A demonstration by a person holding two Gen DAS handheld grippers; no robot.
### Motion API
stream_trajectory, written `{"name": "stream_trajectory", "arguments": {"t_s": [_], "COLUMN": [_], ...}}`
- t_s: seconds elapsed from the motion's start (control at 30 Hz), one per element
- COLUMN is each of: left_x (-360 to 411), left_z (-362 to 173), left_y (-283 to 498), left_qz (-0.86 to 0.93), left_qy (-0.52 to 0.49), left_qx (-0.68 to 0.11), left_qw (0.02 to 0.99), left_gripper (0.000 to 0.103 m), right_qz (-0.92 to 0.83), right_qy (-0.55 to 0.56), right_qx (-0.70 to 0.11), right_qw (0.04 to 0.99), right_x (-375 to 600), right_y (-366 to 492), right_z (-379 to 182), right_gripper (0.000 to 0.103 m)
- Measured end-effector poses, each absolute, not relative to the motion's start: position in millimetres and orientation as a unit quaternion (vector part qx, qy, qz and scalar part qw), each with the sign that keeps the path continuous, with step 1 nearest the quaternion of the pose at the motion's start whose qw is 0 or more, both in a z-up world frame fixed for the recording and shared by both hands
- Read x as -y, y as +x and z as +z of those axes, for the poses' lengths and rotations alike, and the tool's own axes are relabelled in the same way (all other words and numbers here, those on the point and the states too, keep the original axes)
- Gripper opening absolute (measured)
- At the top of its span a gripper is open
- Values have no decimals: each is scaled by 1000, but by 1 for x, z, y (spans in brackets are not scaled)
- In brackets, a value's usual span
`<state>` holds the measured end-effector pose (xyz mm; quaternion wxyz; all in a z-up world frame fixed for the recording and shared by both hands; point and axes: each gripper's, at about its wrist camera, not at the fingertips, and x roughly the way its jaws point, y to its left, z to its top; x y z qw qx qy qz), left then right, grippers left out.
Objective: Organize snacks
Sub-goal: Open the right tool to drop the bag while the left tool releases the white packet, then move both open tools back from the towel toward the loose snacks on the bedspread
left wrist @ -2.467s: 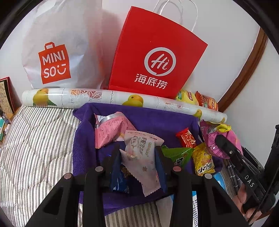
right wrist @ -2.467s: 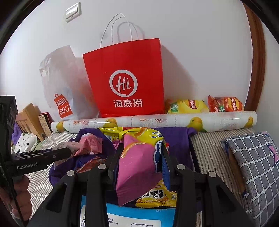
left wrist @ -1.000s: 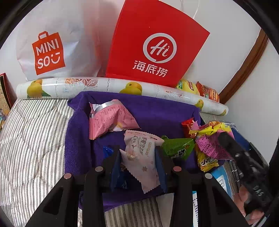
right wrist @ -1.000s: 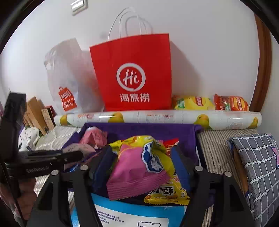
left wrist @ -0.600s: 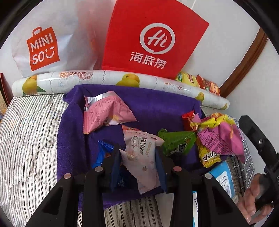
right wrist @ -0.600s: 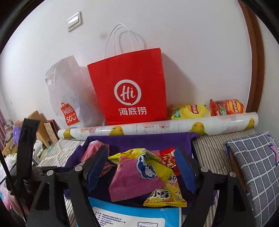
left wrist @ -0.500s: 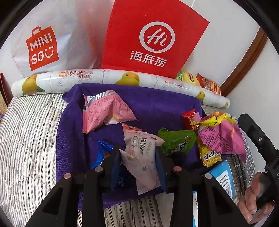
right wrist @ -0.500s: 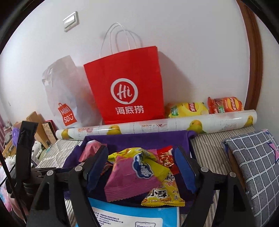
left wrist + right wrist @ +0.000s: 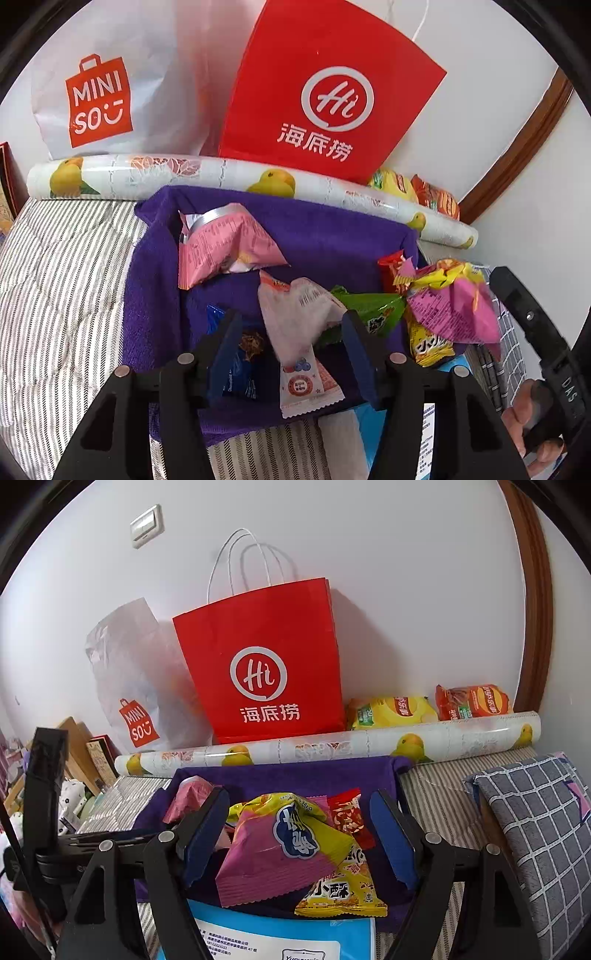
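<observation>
Left fingers (image 9: 229, 332) just opened around white packet (image 9: 299, 317).

Pretty clearly someone's home, a bedroom by the look of it. The whole surface is a bed with a grey-and-white striped quilted cover (image 9: 62, 280), and there's a grey checked pillow (image 9: 532, 812) off to one side. Shopping bags lean against the plain white wall: a red Haidilao paper bag (image 9: 262, 664) and a white Miniso plastic bag (image 9: 107, 81). A roll of fruit-print wrapping paper (image 9: 332, 747) lies along the wall, with Lay's chip bags (image 9: 391, 710) tucked behind it. There's a light switch (image 9: 147, 526) up on the wall, dark wood door trim (image 9: 535, 590) at the edge, and framed pictures (image 9: 99, 757) stacked in the corner.
</observation>
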<state>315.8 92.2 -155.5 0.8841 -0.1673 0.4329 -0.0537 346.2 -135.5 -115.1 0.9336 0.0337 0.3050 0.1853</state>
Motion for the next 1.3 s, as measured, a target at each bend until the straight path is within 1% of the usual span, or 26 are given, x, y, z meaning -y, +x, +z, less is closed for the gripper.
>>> {"name": "stream_trajectory", "arguments": {"t_s": [0.1, 0.37, 0.57, 0.87, 1.07, 1.17, 1.3], "left_x": [-98, -115, -115, -108, -97, -97, -92], "left_z": [-152, -142, -135, -125, -114, -113, -106], "left_y": [314, 310, 307, 301, 291, 278, 256], "left_qz": [-50, -39, -36, -38, -42, -52, -62], "left_qy": [-179, -211, -206, -192, -165, -183, -172], "left_qx": [-425, -410, -402, -395, -395, -395, -391], "left_qw": [886, 886, 891, 898, 903, 899, 902], "left_gripper": [60, 61, 61, 61, 61, 61, 61], "right_qz": [186, 208, 229, 255, 242, 214, 195], "right_qy": [30, 23, 28, 42, -4, -19, -10], "right_qx": [-303, -294, -313, -337, -346, -332, -317], "right_qw": [934, 932, 921, 905, 907, 918, 928], "right_x": [134, 129, 124, 134, 132, 138, 151], "right_y": [345, 337, 320, 266, 221, 198, 176], "right_z": [-115, -109, -109, -96, -96, -95, -95], "right_gripper": [78, 78, 78, 78, 78, 78, 78]}}
